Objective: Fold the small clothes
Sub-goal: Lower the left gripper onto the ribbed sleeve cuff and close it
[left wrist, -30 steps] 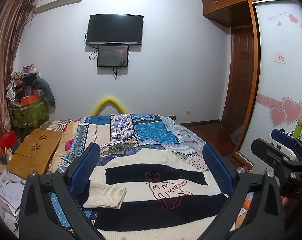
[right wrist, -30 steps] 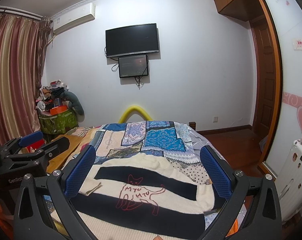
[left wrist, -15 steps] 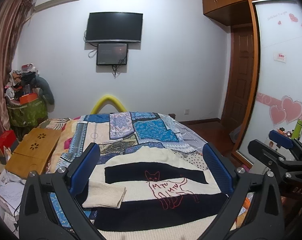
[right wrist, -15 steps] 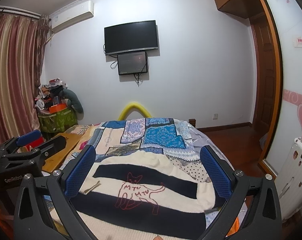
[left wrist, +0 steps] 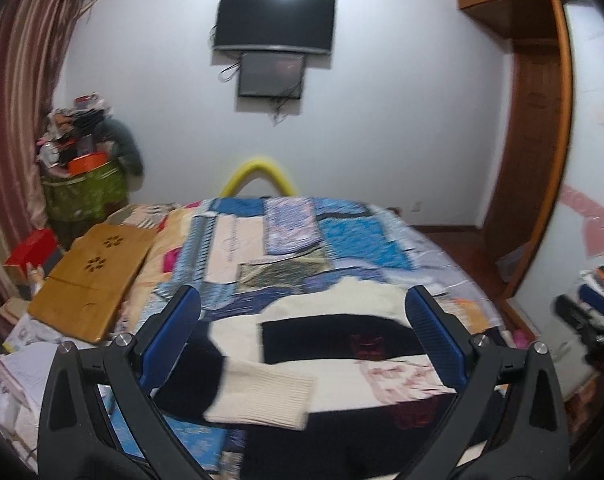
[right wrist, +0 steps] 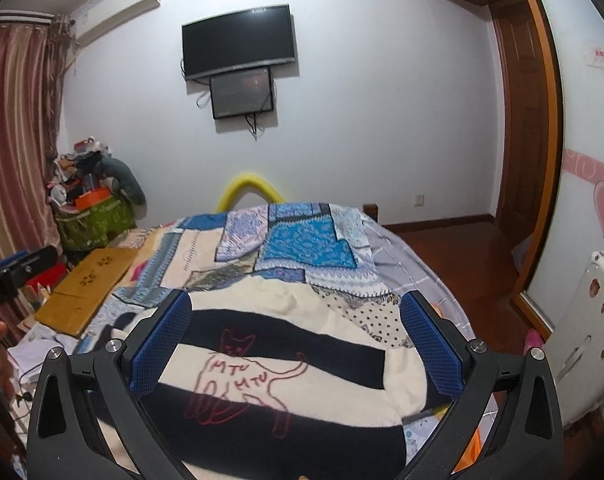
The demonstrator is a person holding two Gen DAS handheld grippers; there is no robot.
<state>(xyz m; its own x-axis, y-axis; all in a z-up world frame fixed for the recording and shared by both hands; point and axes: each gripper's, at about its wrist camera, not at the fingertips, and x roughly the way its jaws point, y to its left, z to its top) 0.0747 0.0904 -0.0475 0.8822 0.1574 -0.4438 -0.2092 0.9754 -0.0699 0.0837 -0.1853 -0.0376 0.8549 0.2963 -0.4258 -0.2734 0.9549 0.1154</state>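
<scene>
Cream and black knit: the striped sweater (right wrist: 286,344) lies flat on the patchwork bedspread (right wrist: 302,244), filling the lower centre of both views. Collar end points toward the far wall; long axis runs from bottom of frame up to mid-frame. Red cat outline sits mid-chest. One sleeve (left wrist: 258,392) is folded across the body, ribbed cuff at lower centre of the left wrist view, its length running left to right.

Left gripper (left wrist: 302,340) spread wide, blue pads above the cloth, nothing between them. Right gripper (right wrist: 296,344) likewise spread wide, empty, straddling the cat outline.

Surroundings: wooden lap desk (left wrist: 90,276) at centre left beside the bedspread; green bin (left wrist: 84,192) piled with clutter behind it; yellow tube (left wrist: 258,176) arching at the bed's far end; television (left wrist: 276,20) on the wall, top centre. Left wrist view is motion-blurred.
</scene>
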